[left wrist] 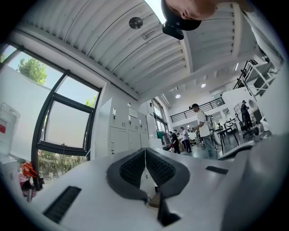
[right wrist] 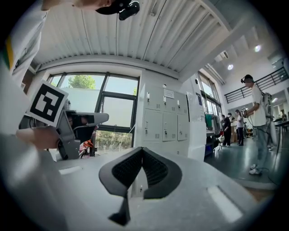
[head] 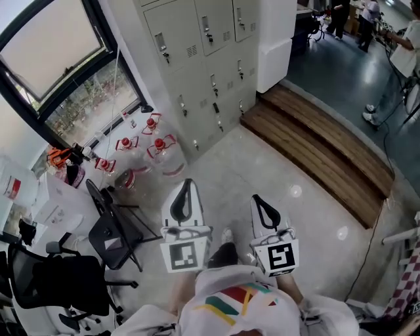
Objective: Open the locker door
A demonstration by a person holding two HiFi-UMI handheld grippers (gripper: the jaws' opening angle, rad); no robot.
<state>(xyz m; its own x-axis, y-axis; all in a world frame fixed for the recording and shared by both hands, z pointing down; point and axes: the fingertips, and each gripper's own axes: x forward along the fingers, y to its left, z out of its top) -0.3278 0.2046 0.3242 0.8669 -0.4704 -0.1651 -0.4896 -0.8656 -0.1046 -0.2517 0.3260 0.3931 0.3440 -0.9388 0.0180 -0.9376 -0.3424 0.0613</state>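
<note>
A bank of pale grey lockers (head: 203, 59) stands against the far wall, every door closed, each with a small latch. It also shows in the left gripper view (left wrist: 124, 131) and the right gripper view (right wrist: 165, 119), still some way ahead. My left gripper (head: 187, 187) and right gripper (head: 259, 200) are held side by side over the floor and point toward the lockers. The left gripper (left wrist: 145, 150) is shut with its pads meeting and nothing between them. The right gripper (right wrist: 142, 149) is shut and empty too. Neither touches a locker.
Several large water bottles (head: 154, 141) stand on the floor left of the lockers, under a window (head: 59, 59). Black chairs (head: 111, 230) crowd the near left. A wooden step (head: 321, 151) runs along the right. People (head: 367, 16) stand far off at the top right.
</note>
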